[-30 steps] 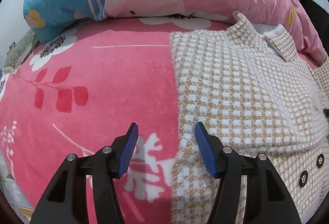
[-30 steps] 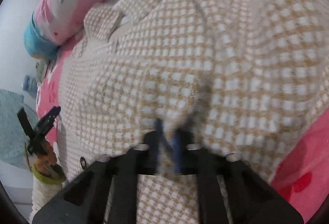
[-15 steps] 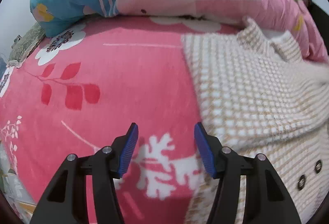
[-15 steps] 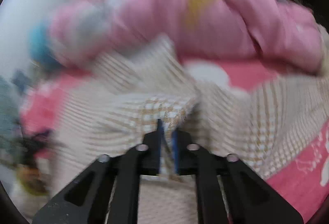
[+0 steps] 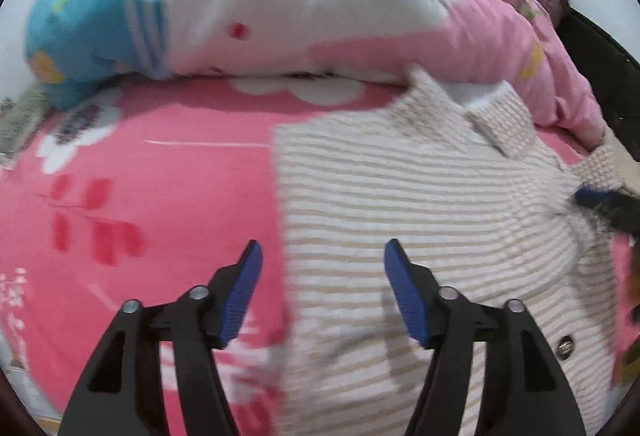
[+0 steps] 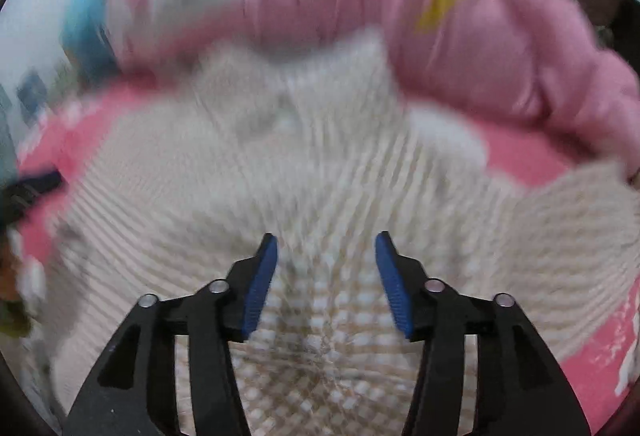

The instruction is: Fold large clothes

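A beige-and-white checked jacket (image 5: 420,204) with dark buttons lies spread on a pink floral blanket (image 5: 160,196), collar toward the far pillows. My left gripper (image 5: 322,288) hovers over the jacket's left edge, its jaws opening, nothing between the blue pads. In the right wrist view, my right gripper (image 6: 325,276) hangs above the jacket (image 6: 320,196), which is blurred by motion. Its jaws are opening and the pads press on no cloth. The right gripper's tip (image 5: 600,198) shows at the right edge of the left wrist view, over the jacket.
A pink, white and blue quilt (image 5: 300,4) is piled along the far side of the bed. A dark bed frame (image 5: 600,76) runs at the far right. The other gripper (image 6: 28,192) appears at the left rim of the right wrist view.
The right gripper, shut on a fold of the jacket before, has let the cloth go and spread its jaws. The left gripper rose and widened a little; the jacket's left edge now lies straight.
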Demonstrator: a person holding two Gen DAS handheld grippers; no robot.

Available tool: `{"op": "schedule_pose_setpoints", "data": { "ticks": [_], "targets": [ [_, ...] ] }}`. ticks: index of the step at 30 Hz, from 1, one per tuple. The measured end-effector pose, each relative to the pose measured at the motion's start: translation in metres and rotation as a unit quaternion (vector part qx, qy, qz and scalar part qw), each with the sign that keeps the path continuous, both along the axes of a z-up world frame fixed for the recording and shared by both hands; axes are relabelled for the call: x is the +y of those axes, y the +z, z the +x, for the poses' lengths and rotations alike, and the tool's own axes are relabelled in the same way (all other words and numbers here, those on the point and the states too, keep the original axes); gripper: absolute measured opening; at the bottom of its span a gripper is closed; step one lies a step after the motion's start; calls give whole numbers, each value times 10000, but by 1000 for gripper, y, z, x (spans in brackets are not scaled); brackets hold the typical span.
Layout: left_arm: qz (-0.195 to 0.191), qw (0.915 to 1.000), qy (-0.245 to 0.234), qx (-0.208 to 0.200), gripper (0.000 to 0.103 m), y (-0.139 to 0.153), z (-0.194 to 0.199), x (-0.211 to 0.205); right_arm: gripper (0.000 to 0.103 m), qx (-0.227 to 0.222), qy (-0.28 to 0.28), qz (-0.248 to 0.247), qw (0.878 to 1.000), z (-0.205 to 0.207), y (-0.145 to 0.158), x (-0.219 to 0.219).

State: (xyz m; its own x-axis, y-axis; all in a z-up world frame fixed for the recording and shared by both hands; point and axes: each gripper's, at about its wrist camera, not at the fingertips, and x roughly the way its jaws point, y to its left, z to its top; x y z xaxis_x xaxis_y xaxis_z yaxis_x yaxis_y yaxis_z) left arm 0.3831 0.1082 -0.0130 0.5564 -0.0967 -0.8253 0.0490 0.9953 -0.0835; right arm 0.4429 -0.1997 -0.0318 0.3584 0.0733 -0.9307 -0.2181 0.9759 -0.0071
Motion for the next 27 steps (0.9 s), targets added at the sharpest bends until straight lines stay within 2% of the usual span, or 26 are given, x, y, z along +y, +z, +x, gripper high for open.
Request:
{"op": "schedule_pose_setpoints", "data": {
  "ticks": [1, 2, 5, 7, 8, 10, 11, 12, 13, 16, 17, 19, 22, 25, 27],
  "targets": [
    [7, 10000, -59, 36, 66, -3, 4, -9, 51, 133, -26, -67, 9999, 0, -16, 1],
    [44, 9999, -89, 46, 68, -5, 6, -17, 51, 60, -64, 7, 10000, -3, -19, -2],
    [74, 9998, -186, 49, 75, -8, 16, -33, 51, 109, -354, 272, 9989, -5, 6, -7],
    [127, 9997, -213, 30, 80, -11, 24, -41, 51, -70, -236, 615, 9978, -13, 21, -16],
    [144, 9996, -217, 49, 82, -15, 27, -43, 51, -211, -228, 534, 9981, -17, 25, -17],
    [212, 9992, -234, 257, 87, -30, 36, -51, 55, -148, -287, 318, 9990, -19, 14, -23],
    [263, 9987, -229, 364, 88, -37, 40, -53, 55, 83, -366, 251, 9990, -18, -3, -28],
    [360, 9980, -246, 460, 91, -47, 42, -57, 55, 105, -363, 349, 9987, -21, -10, -31],
    [471, 9978, -257, 391, 94, -52, 42, -61, 55, 35, -310, 393, 9987, -23, -10, -34],
    [609, 9976, -228, 224, 96, -54, 38, -65, 56, 10, -375, 625, 9973, -28, 18, -47],
    [589, 9977, -235, 224, 96, -54, 38, -65, 57, -125, -411, 706, 9966, -32, 33, -57],
    [547, 9979, -244, 238, 97, -54, 38, -68, 61, -410, -620, 683, 9949, -37, 60, -88],
    [574, 9978, -276, 194, 97, -56, 35, -70, 62, -584, -1368, 870, 9850, -37, 85, -157],
    [642, 9976, -254, 95, 97, -58, 32, -74, 62, -564, -2362, 1137, 9634, -30, 94, -244],
    [699, 9973, -227, 43, 97, -59, 26, -75, 62, -500, -2940, 1364, 9447, -28, 94, -294]
  ]
}}
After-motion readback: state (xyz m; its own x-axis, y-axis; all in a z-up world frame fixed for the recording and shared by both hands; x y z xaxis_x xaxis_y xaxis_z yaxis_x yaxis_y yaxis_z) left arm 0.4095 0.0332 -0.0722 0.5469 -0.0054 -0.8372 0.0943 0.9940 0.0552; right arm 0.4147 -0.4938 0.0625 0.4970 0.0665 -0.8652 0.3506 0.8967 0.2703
